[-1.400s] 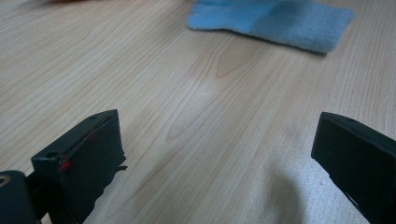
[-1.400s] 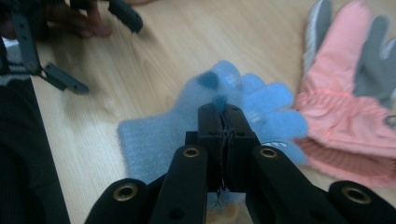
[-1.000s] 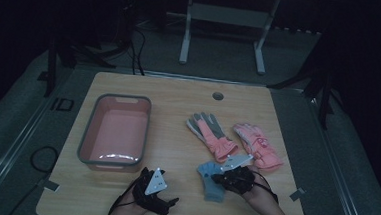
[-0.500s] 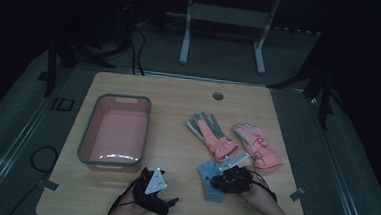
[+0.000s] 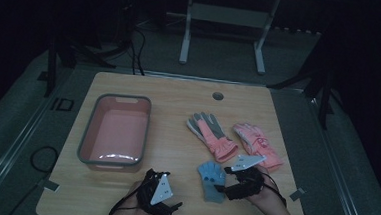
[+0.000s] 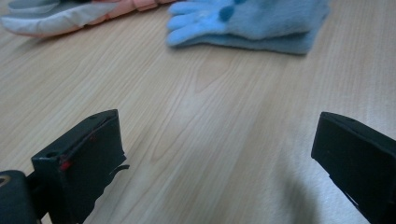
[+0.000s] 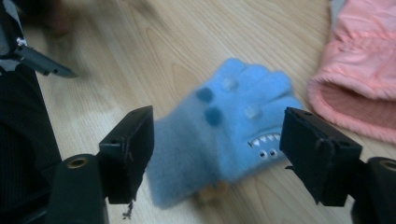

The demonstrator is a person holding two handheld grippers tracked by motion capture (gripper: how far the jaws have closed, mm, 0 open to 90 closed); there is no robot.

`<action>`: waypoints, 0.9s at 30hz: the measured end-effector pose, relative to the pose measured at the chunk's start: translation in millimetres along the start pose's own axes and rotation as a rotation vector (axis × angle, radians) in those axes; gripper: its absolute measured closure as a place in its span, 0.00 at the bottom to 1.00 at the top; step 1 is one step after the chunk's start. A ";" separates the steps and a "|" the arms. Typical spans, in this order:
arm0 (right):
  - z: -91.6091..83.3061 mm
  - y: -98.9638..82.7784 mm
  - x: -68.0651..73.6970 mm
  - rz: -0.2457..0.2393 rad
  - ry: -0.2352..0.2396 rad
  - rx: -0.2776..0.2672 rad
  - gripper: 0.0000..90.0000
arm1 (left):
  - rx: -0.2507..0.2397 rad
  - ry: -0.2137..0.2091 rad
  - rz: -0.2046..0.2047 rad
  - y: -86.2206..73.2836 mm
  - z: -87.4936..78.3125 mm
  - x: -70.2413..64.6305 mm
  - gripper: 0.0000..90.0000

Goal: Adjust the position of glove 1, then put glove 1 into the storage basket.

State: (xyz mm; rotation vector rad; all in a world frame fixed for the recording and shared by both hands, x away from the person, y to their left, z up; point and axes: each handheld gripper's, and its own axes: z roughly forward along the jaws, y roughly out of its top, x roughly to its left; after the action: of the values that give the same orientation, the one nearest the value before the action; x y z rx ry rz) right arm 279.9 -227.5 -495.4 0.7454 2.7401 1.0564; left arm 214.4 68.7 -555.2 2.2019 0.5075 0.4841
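- High view: my right tongs [image 5: 222, 183] have just been opening, and the blue glove [image 5: 211, 179] now lies flat on the counter [image 5: 179, 92] beside them, in front of the grey-and-pink glove [image 5: 211, 134] and the pink glove [image 5: 256, 141]. I judge the glove is released here. The pink basin [image 5: 113, 158] stands well apart on the left. My left tongs [image 5: 175, 207] rest near the front edge.
- Left gripper view: the jaws stand wide apart over bare wood grain; the fleecy blue glove [image 6: 252, 23] lies farther off.
- Right gripper view: the jaws stand apart with the soft, fuzzy blue glove [image 7: 224, 135] between them, not pressed. It has dots and a toothy face.
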 end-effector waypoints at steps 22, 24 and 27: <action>4.3 -9.1 -17.4 0.189 -0.058 -0.011 0.22 | -0.028 -0.218 0.127 52.9 25.7 -11.9 0.15; 9.7 -6.3 -19.9 0.197 -0.088 -0.005 0.36 | -0.017 -0.233 0.157 58.8 31.5 -14.4 0.17; 19.5 -3.4 -28.4 0.260 -0.092 -0.015 0.46 | -0.026 -0.258 0.207 66.7 39.1 -19.4 0.24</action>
State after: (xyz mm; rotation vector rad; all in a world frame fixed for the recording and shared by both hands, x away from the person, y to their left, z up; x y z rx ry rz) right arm 308.7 -231.6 -514.3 1.1424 2.6056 1.0555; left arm 230.5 -5.2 -529.9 2.2600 0.1360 0.3044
